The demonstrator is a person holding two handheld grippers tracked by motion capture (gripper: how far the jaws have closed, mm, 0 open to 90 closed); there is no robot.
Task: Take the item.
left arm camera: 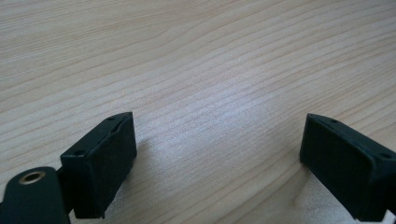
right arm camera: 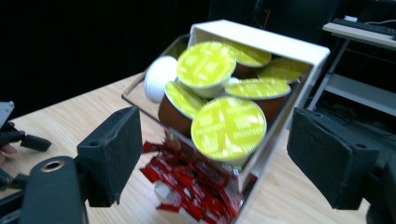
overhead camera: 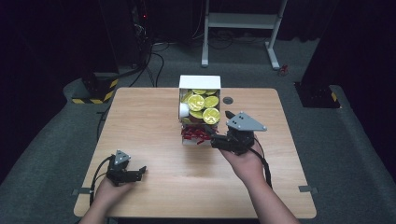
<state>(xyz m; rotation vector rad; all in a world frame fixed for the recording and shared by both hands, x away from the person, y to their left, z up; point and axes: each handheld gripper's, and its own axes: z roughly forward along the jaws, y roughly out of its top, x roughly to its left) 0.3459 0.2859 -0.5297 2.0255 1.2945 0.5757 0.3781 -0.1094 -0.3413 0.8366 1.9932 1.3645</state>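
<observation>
My right gripper [overhead camera: 215, 136] hangs above the desk [overhead camera: 154, 116] with its jaws parted and nothing between the pads [right arm camera: 114, 149]; they stand moderately wide, not gripping. It points toward the far edge, and its tips sit just beside the near end of a clear box [overhead camera: 200, 83] with a white back wall. In the right gripper view the box [right arm camera: 261, 42] fills the space ahead of the jaws, which frame it from either side without touching it.

The upper part of the box holds coffee pods [overhead camera: 203, 106] with yellow-green foil lids, piled loosely and leaning at different angles; the nearest pod [right arm camera: 229, 128] faces me almost flat on. A white round thing [right arm camera: 160, 77] sits at the left side of the pile, and I cannot tell what it is. Below the pods lies a heap of small red packets [right arm camera: 196, 184], also seen at the near end of the box in the high view [overhead camera: 195, 135].

The box stands against the middle of the desk's far edge. A small dark disc [overhead camera: 228, 100] is set into the desktop just to its right.

My left gripper [overhead camera: 138, 172] rests near the desk's near left corner, well apart from the box, jaws spread wide over bare wood [left arm camera: 196, 93], holding nothing.
</observation>
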